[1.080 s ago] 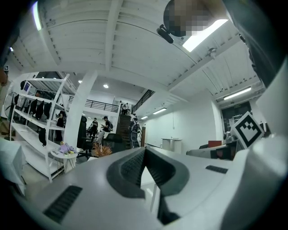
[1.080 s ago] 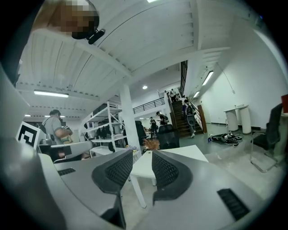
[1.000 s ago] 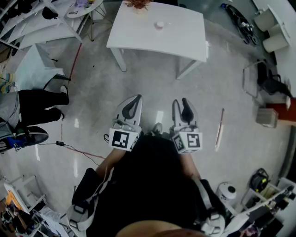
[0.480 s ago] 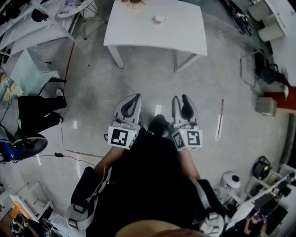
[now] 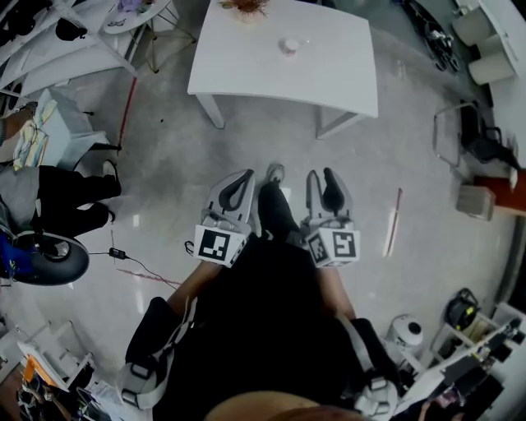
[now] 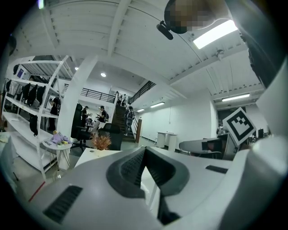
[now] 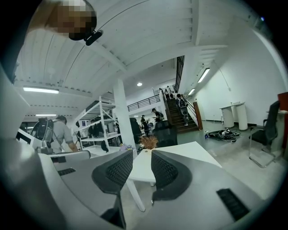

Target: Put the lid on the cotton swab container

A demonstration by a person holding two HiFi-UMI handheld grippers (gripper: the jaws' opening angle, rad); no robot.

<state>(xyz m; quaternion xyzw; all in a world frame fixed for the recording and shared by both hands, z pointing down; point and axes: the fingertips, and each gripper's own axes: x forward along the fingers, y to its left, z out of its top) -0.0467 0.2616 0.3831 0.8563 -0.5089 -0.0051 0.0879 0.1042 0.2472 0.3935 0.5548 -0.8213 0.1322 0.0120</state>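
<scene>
While the person walks across the floor (image 5: 164,148) toward the white surface (image 5: 329,74), neither tool has anything in it yet. Compared with a second ago, the surface fills a little more of the head view and a shoe (image 5: 275,173) now steps out between the two tools. The gap to the work is closing, though the surface is still well apart from both. The left hand-held gripper (image 5: 243,174) has its jaws pressed together, tips meeting with nothing caught between them, as its own view shows. The right hand-held gripper (image 5: 320,176) holds its jaws spread with only a bare gap between the pads, and that gap looks unchanged over the last second. The cotton swab container (image 5: 289,45) sits as a small round thing on the far half of the surface, near a dried plant (image 5: 245,6) at the back edge. Its lid cannot be made out at this range: whether it lies beside the container or is part of that small shape is unclear. By that reading the task has not begun; the approach comes first, then finding the lid.
</scene>
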